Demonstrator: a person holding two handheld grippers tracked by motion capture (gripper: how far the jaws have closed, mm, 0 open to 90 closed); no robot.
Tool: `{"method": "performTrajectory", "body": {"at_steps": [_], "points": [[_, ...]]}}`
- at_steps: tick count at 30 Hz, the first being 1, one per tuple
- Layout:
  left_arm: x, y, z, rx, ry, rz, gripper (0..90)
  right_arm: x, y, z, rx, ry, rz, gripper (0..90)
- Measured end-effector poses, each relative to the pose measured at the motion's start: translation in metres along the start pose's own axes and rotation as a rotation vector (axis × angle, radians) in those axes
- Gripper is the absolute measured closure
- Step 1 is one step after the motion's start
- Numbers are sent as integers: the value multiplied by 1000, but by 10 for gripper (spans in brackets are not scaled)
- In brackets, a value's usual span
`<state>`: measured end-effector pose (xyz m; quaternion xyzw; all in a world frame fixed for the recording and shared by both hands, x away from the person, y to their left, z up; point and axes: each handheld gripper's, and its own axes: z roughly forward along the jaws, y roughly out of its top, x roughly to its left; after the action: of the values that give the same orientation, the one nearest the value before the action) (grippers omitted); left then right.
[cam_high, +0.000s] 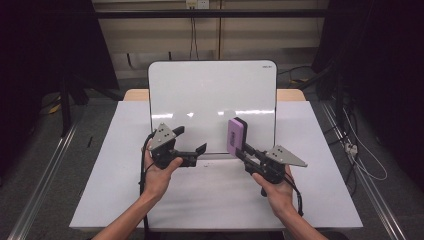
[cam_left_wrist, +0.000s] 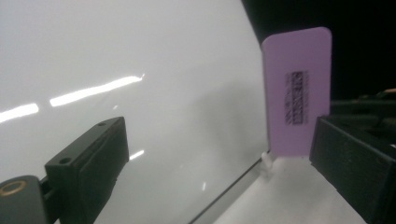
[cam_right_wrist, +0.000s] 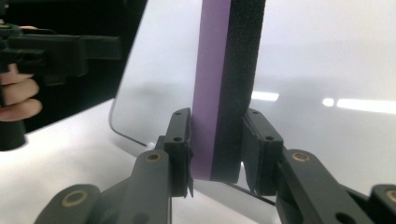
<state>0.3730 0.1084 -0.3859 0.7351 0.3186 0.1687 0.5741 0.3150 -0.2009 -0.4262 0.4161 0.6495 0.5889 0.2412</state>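
Eraser (cam_high: 235, 136) in right tongs (cam_high: 243, 149), against whiteboard (cam_high: 210, 95).

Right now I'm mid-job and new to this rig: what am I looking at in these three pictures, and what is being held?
A person works with two hand-held two-jaw grippers, not a robot arm. The high view looks down from above the person's side of the white table; a whiteboard lies on it. The other two pictures come from cameras riding on each gripper, looking along its black jaws. The right gripper is shut on a purple eraser with a black felt side, held upright at the whiteboard's near right edge. The left gripper is open, with nothing between its jaws, over the board's near edge. The left gripper view also shows the eraser's purple back with a printed label.
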Motion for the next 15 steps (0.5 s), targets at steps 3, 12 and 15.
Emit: {"method": "performTrajectory", "body": {"at_steps": [3, 12, 15], "points": [[6, -5, -7, 23, 31, 31, 47, -4, 1, -5, 15, -28, -40, 667], [14, -20, -21, 99, 58, 62, 75, -16, 4, -18, 74, -123, -134, 670], [12, -26, -28, 109, 61, 69, 76, -19, 4, -22, 90, -148, -184, 670]]}}
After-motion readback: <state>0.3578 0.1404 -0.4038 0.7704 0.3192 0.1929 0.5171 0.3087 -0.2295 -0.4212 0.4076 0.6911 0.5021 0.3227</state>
